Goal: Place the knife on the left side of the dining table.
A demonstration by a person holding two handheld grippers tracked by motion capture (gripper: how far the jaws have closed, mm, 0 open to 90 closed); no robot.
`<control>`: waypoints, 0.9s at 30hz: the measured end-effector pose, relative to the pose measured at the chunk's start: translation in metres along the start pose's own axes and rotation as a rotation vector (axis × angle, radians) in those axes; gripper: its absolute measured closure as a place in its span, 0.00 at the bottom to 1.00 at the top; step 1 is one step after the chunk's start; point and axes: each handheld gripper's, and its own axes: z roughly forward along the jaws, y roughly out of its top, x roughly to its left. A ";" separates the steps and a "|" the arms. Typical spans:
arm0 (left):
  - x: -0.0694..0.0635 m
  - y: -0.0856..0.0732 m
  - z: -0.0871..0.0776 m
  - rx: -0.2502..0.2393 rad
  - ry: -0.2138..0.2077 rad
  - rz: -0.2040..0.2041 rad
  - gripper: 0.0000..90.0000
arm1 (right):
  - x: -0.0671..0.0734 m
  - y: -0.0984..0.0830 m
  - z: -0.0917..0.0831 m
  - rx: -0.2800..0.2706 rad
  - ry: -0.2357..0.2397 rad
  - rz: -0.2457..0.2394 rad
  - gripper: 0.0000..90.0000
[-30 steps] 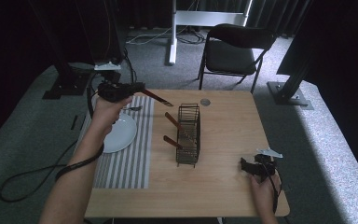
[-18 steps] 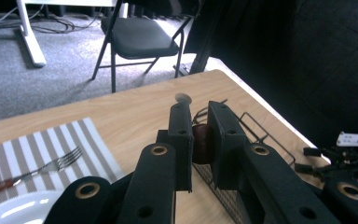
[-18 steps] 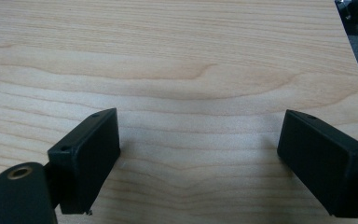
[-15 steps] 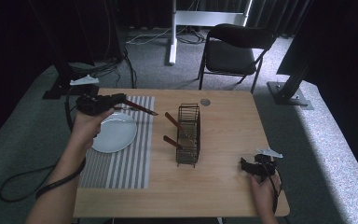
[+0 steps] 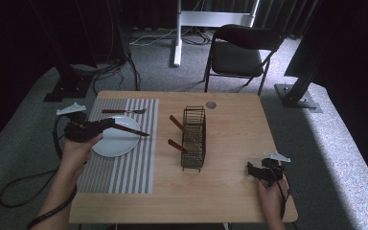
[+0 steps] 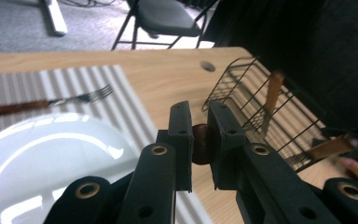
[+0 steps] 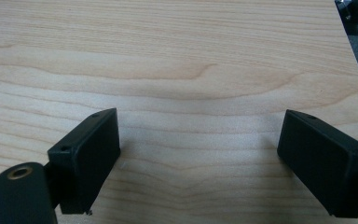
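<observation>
Knife (image 5: 130, 130) in left gripper (image 5: 106, 125) (over plate (image 5: 117, 146)); basket (image 5: 193, 139), two utensils

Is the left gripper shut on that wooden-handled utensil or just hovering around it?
Shut on it. In the left gripper view, the left gripper clamps the wooden-handled utensil; the high view shows it sticking out over the plate.

The knife (image 5: 129, 129) has a reddish-brown wooden handle and a slim dark blade. It is held off the worktop, close to level, above the white plate (image 5: 115, 143) on the left side of the scene, with its blade pointing right toward the wire rack and sloping slightly down. The handle end is clamped in the left gripper (image 5: 106, 123); in the left gripper view the rounded brown handle (image 6: 199, 143) sits pressed between the two black jaws, seen end-on.
</observation>
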 end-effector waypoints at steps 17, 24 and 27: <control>0.001 -0.056 -0.031 0.029 -0.016 -0.065 0.90 | 0.000 0.000 0.000 0.000 0.000 -0.002 0.14; -0.010 -0.072 -0.034 0.064 -0.022 -0.041 0.90 | 0.000 0.000 0.000 0.001 -0.001 -0.002 0.14; -0.008 -0.078 -0.033 0.070 -0.043 -0.060 0.90 | 0.000 0.000 0.000 0.001 -0.001 -0.002 0.14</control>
